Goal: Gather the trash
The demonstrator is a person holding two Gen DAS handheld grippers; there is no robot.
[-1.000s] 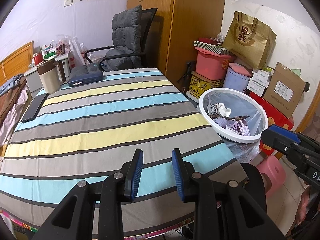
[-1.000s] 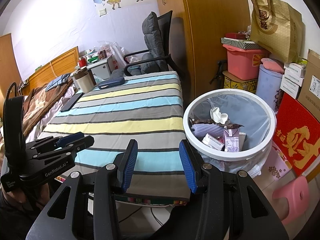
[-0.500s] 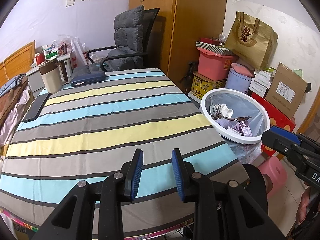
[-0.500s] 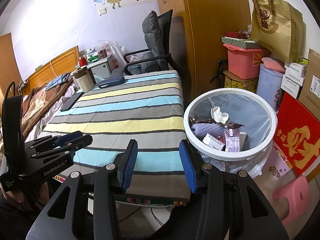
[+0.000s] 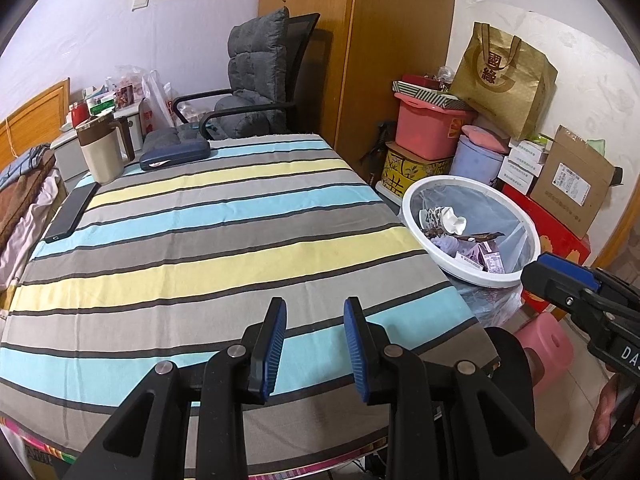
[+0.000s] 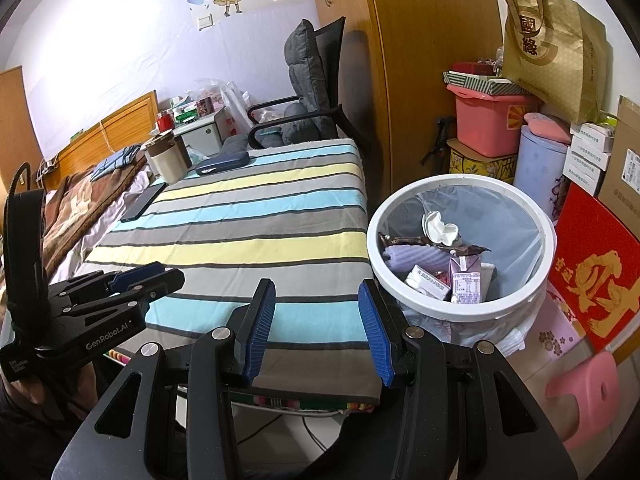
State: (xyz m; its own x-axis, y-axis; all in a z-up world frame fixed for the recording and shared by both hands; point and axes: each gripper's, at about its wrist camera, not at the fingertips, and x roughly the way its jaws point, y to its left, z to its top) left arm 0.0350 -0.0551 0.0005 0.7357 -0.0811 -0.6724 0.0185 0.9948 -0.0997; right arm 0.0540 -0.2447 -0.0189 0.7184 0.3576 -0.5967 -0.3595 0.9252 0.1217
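Table [image 5: 208,248] first — striped cloth with no litter on it, only a mug [image 5: 102,152], a dark pouch [image 5: 175,153] and a phone [image 5: 72,212] at the far end. Trash bin [image 6: 460,304] just beside the table's edge, cartons and a crumpled tissue [image 6: 440,230] already inside. Nothing has shifted in the last second — both hands hold still. Left gripper [image 5: 314,340] parted narrowly, empty; right gripper [image 6: 316,324] wider, empty too. Collection looks finished.

Barely any change vs earlier, left gripper [image 5: 315,316] cam view nudged slightly
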